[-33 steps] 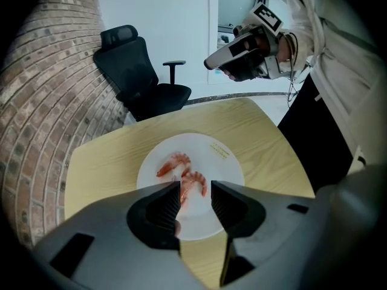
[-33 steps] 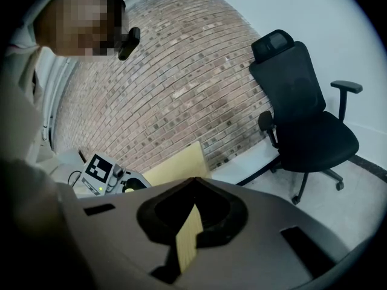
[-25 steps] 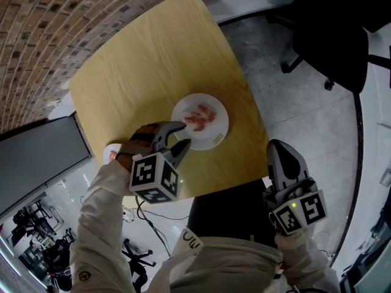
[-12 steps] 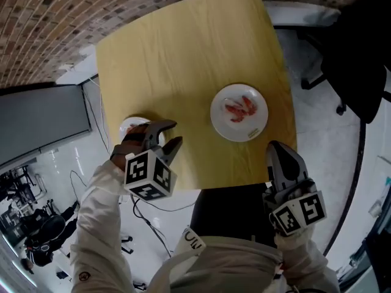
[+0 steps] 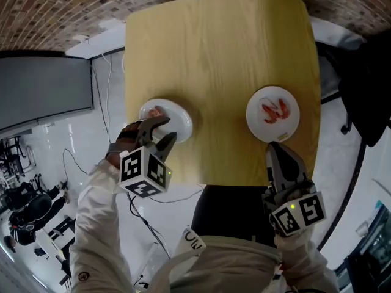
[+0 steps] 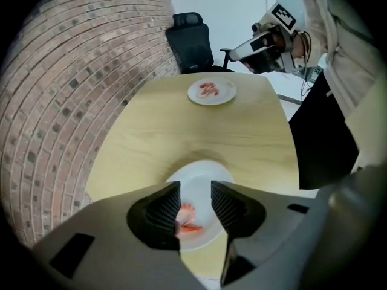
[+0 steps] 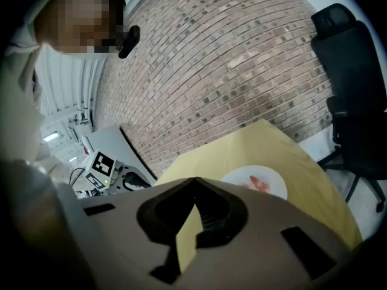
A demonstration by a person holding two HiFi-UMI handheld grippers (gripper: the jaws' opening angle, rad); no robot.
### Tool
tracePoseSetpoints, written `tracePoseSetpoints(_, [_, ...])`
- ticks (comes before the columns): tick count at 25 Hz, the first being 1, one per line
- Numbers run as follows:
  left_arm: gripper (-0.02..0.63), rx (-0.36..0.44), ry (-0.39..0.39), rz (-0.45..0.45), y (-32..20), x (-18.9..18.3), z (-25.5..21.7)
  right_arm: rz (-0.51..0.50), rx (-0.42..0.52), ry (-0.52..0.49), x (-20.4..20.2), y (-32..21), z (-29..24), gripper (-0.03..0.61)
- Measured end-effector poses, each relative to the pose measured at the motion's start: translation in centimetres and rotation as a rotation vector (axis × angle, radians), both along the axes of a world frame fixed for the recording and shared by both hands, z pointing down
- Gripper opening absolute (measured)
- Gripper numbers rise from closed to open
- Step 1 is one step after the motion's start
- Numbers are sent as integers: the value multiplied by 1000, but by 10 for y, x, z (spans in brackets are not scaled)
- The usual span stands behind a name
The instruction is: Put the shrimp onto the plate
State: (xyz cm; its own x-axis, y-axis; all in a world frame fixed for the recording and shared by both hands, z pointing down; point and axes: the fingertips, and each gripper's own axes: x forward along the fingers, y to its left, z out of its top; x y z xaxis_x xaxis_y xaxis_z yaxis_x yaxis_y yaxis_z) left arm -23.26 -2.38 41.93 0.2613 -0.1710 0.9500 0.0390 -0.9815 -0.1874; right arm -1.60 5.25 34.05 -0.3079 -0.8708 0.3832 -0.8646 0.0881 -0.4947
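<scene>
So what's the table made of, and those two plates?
The table looks like pale wood or wood-look laminate: it has fine grain lines and a smooth matte top. The left plate and right plate look like smooth white ceramic, maybe plastic; the pictures can't settle which.

Rig's pretty simple tbh. The left gripper (image 5: 169,128) and right gripper (image 5: 274,146) are smooth grey plastic shells, each with a white marker cube (image 5: 144,173) covered in black square codes, plus a tiny green light (image 5: 292,206). The pads (image 6: 164,205) are black and ribbed. The person wears a cream long-sleeved top with a small round logo (image 5: 81,276) on the left sleeve (image 5: 98,224).
</scene>
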Motion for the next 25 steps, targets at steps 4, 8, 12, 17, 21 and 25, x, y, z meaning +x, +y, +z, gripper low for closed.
tracePoseSetpoints(4, [160,5,3,-39,-5,-30,4,-31,0,4,-28,-10,3,25])
tracePoseSetpoints(8, [160,21,2,-73,-12,-50,7,-57,-3,5,-47,-17,6,25])
tracePoseSetpoints(12, [160,13,10,-110,-18,-67,10,-78,-9,0,-65,-26,7,25])
tracePoseSetpoints(17, [172,-15,39,-172,-29,-79,16,-93,-13,-2,-82,-37,7,25])
tracePoseSetpoints(21, [205,-52,67,-220,-31,-80,24,-99,-21,4,-88,-41,10,25])
tracePoseSetpoints(25, [229,-54,72,-201,-35,-79,30,-99,-31,7,-91,-47,14,25])
